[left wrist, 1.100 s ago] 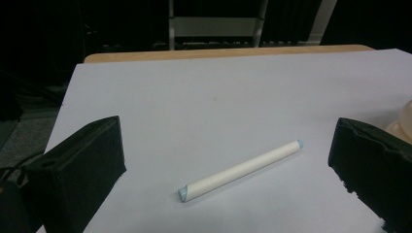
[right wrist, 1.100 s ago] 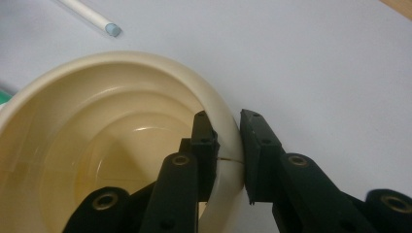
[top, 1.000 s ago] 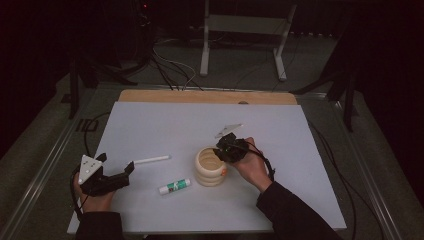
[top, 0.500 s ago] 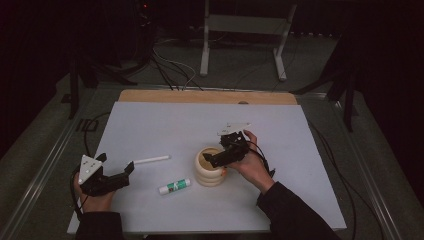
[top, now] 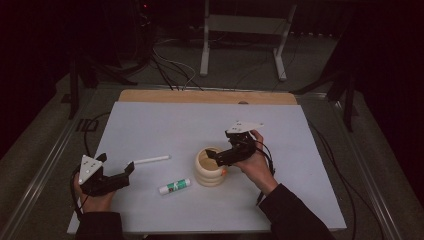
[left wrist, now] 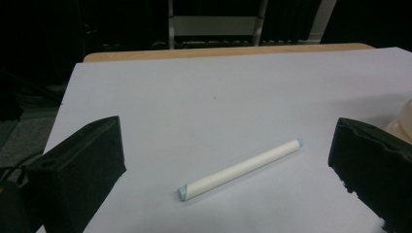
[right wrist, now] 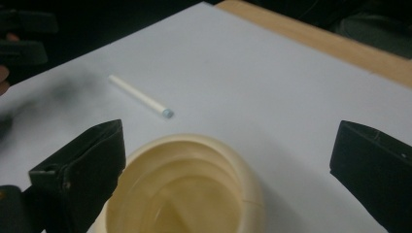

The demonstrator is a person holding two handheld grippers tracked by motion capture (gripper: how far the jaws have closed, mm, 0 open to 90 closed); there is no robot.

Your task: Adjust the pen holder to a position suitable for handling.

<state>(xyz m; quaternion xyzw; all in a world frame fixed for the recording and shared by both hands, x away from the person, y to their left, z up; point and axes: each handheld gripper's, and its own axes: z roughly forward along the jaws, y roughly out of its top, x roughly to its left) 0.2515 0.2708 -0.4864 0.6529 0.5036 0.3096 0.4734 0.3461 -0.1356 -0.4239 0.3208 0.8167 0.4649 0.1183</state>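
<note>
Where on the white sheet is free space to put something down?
The far half of the white sheet, between the wooden edge and the cup, is bare, as is its right side. It is crowded near the cup, glue stick, white stick and both grippers.

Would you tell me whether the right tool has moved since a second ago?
Yes: the right tool has shifted slightly toward the far table edge, over the cream cup, its jaws just opening, empty.

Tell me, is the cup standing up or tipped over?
Standing up. The cup sits on its base on the table, its round mouth facing upward.
</note>
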